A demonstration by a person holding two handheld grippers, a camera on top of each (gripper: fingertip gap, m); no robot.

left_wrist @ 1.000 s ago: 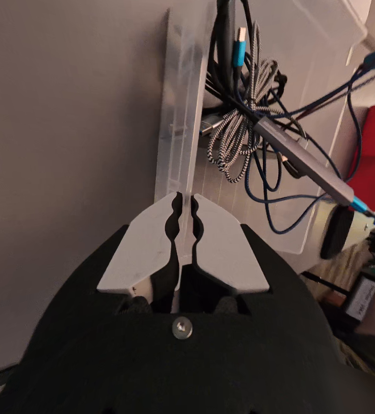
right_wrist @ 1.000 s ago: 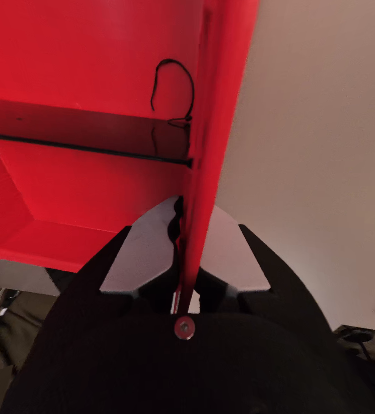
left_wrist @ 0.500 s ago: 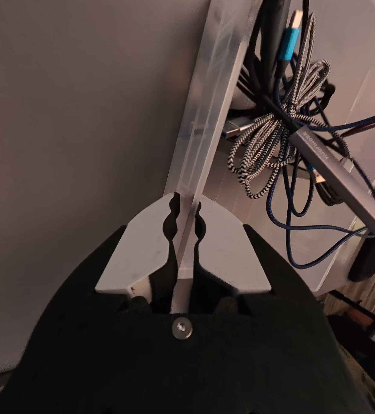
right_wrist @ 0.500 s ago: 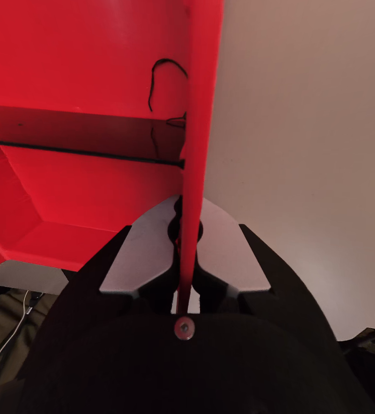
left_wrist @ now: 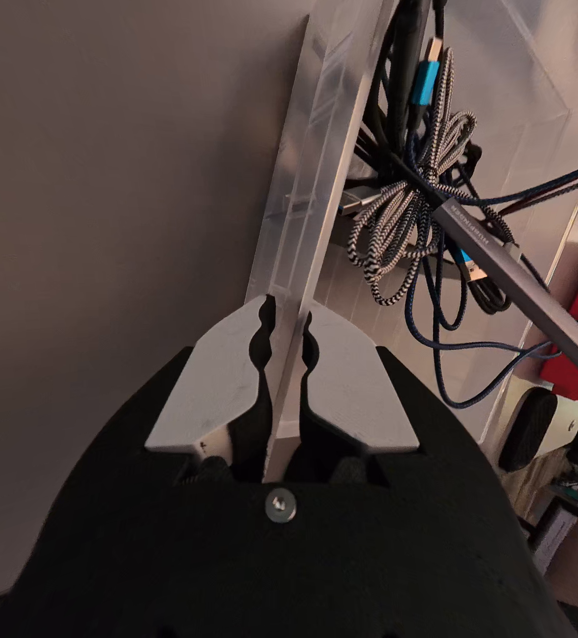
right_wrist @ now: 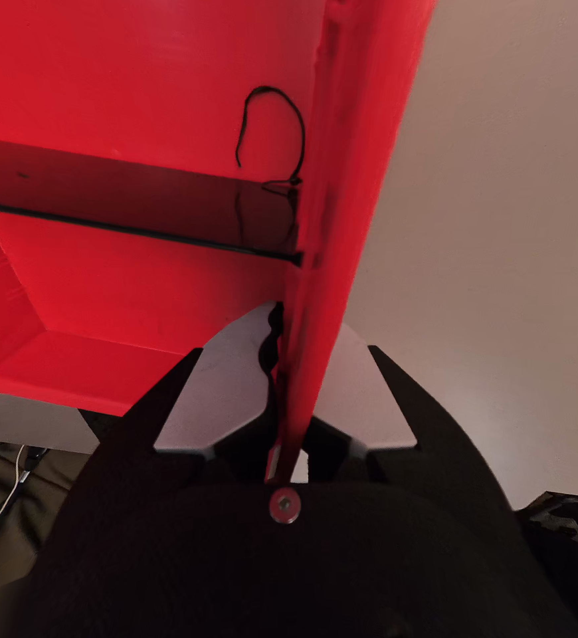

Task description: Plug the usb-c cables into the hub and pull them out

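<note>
Jaws of both grippers clamped on bin walls, left gripper on clear bin beside hub, right gripper on red bin

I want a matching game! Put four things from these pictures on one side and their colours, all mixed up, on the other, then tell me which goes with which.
Things:
1. bin gripped by the right tool
2. bin gripped by the left tool
3. hub
4. coiled cable

Colours:
A. black-and-white braid
B. grey metal
C. red
D. clear plastic

Pairs: 1-C, 2-D, 3-B, 4-A
</note>
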